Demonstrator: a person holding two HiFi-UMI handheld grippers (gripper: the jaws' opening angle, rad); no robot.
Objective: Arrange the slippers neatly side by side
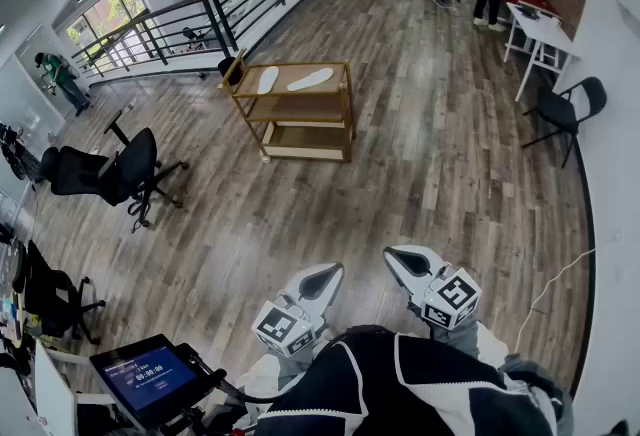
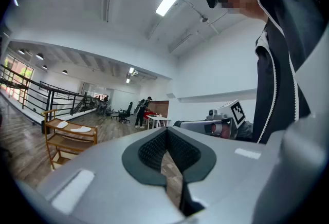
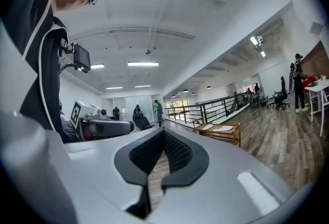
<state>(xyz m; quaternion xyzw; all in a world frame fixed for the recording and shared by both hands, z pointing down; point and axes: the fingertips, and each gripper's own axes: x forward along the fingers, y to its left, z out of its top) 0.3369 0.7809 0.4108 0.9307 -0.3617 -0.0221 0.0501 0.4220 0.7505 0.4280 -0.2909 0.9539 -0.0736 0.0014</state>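
Both jaws of the left hand-held gripper [image 1: 321,277] are pressed together with nothing between them, and the right hand-held gripper [image 1: 405,262] is just as tightly closed and empty. The two sit side by side close to the person's body, at the near edge of the scene and pointing out over bare floor [image 1: 450,174].

The slippers [image 1: 310,79] are well away from them, far and slightly left, on the top shelf of a wooden cart [image 1: 349,124]. They are pale and flat. They lie near each other but not parallel: the left one points more steeply away, while the right one lies more across the shelf. By my reading the arranging has not begun.

A black office chair [image 1: 110,174] stands off to the left, clear of the straight path to the cart.

The risks come from the cart and the thinness of the slippers. A push meant to slide one slipper could shove the cart itself (I cannot tell whether it has wheels). The raised rail round the top could block a low approach. Closed jaws coming down on so flat a thing may only press it or skid it into its neighbour, so they need to open before reaching the shelf.
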